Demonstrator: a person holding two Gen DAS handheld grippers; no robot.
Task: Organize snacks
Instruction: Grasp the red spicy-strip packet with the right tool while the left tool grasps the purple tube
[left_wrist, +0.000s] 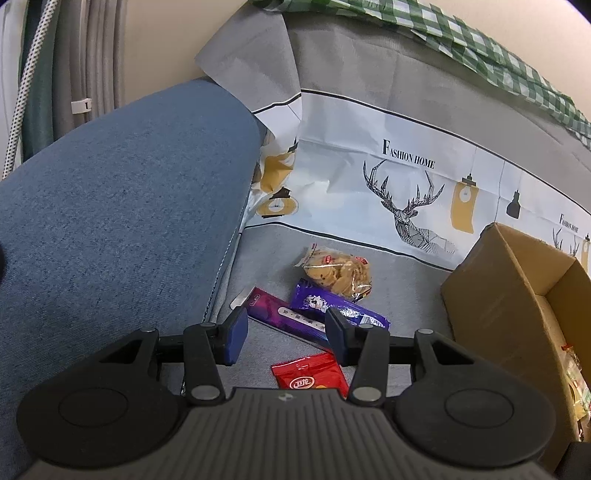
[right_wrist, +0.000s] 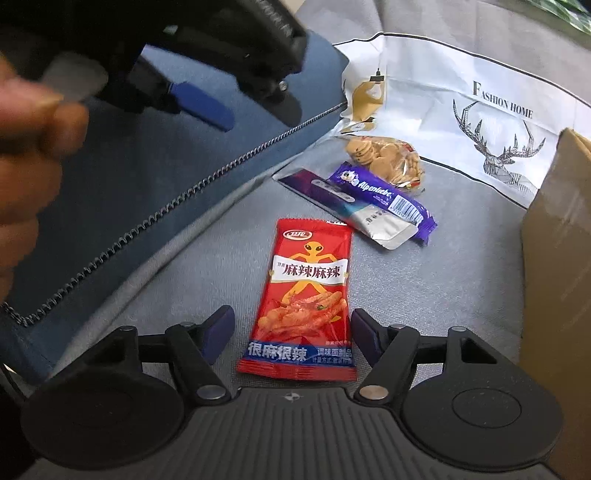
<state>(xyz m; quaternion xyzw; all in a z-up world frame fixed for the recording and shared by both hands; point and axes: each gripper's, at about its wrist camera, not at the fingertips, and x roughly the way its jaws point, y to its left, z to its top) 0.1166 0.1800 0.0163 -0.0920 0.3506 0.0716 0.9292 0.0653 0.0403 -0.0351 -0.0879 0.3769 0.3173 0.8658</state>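
- Grey fabric sofa seat (right_wrist: 461, 266), brown cardboard box (left_wrist: 517, 295) at right.
- Right tool (right_wrist: 291, 332) released, straddling red foil snack packet (right_wrist: 306, 291), pads clear.
- Left tool (left_wrist: 284, 334) released, empty.

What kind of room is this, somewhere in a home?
Probably a living room: snacks lie on a grey sofa seat beside a blue cushion, with a deer-print cover on the backrest and curtains behind.

red snack packet (right_wrist: 301, 295) | purple candy wrapper (right_wrist: 384, 194) | blue cushion (left_wrist: 122, 206) | green-checked cloth (left_wrist: 480, 44)

Both wrist views angled down, close, sharing red snack packet (right_wrist: 301, 295)
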